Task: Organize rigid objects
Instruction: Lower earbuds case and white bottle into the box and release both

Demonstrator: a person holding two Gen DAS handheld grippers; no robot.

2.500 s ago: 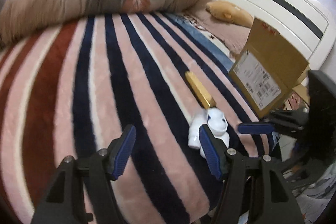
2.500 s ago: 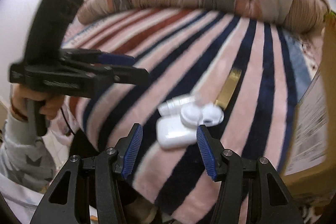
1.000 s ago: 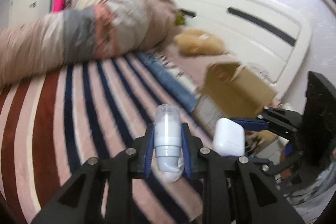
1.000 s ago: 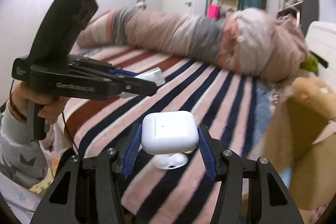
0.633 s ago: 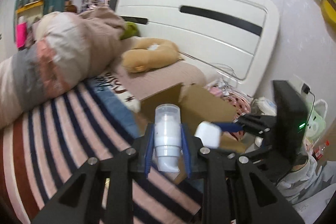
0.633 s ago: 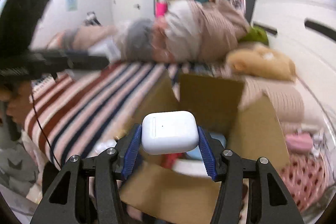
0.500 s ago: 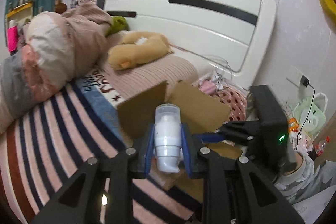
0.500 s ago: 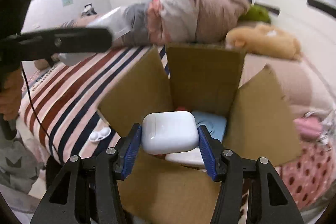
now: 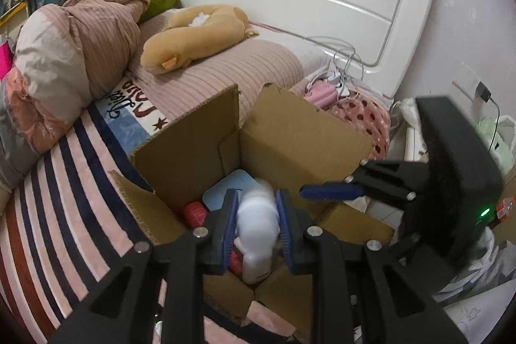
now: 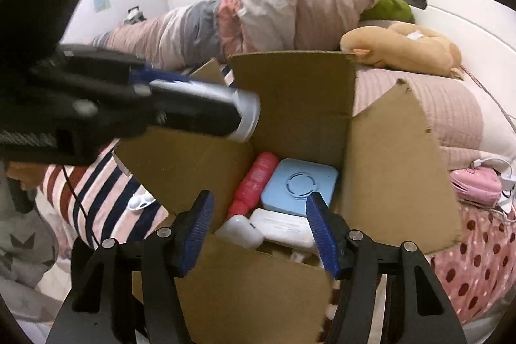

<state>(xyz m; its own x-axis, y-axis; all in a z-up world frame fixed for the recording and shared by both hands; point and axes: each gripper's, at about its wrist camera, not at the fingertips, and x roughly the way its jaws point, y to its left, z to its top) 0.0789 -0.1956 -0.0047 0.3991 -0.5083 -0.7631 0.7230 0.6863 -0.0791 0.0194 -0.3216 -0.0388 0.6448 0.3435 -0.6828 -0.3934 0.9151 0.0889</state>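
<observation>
Holding a small white bottle (image 9: 257, 216) in my left tongs (image 9: 256, 223), squeezed at its middle over the cardboard box (image 9: 300, 137); it seems light, stiff, slick plastic. My right tongs (image 10: 259, 231) gape empty at three o'clock.

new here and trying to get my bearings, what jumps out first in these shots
The open cardboard box on the bed dominates both views, already holding a light blue square case, a red bottle and white items. The left gripper hangs over the box, gripping a white bottle, while the right gripper hovers open and empty at the near rim. Behind lies a tan plush toy.
</observation>
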